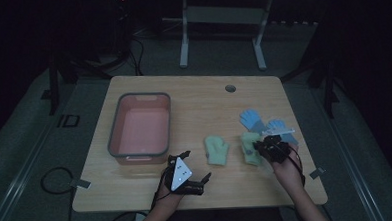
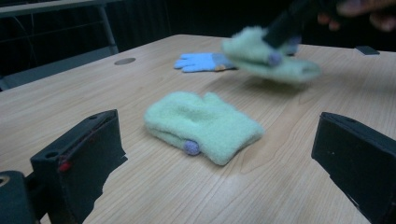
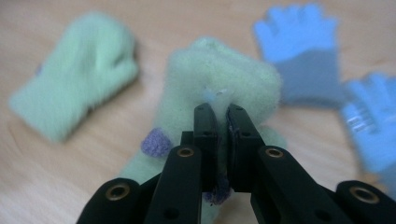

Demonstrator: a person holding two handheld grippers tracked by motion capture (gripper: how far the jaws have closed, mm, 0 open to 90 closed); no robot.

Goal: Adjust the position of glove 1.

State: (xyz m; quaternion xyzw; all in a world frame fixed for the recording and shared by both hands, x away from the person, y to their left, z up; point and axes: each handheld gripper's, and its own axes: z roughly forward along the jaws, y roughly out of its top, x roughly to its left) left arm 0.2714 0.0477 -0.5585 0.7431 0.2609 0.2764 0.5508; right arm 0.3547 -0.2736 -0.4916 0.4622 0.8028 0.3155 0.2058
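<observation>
The mittens (image 2: 203, 125) are fuzzy green fleece with small purple tufts; the blue gloves (image 3: 299, 51) look like smoother knit, though blurred. The table (image 1: 194, 105) is matt wood grain.

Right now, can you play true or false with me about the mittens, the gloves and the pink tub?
1. The right gripper is pinching a green mitten. True: its jaws are shut on the fuzzy fabric.
2. The other green mitten is inside the pink tub. False: it lies flat on the wooden table, beside the tub.
3. The left gripper is open and holds nothing. True: its jaws stand wide apart, with the lying mitten ahead of them.
4. The gloves on the table are red. False: the two gloves are blue.
5. The pinched mitten has a small purple bobble. True.
</observation>
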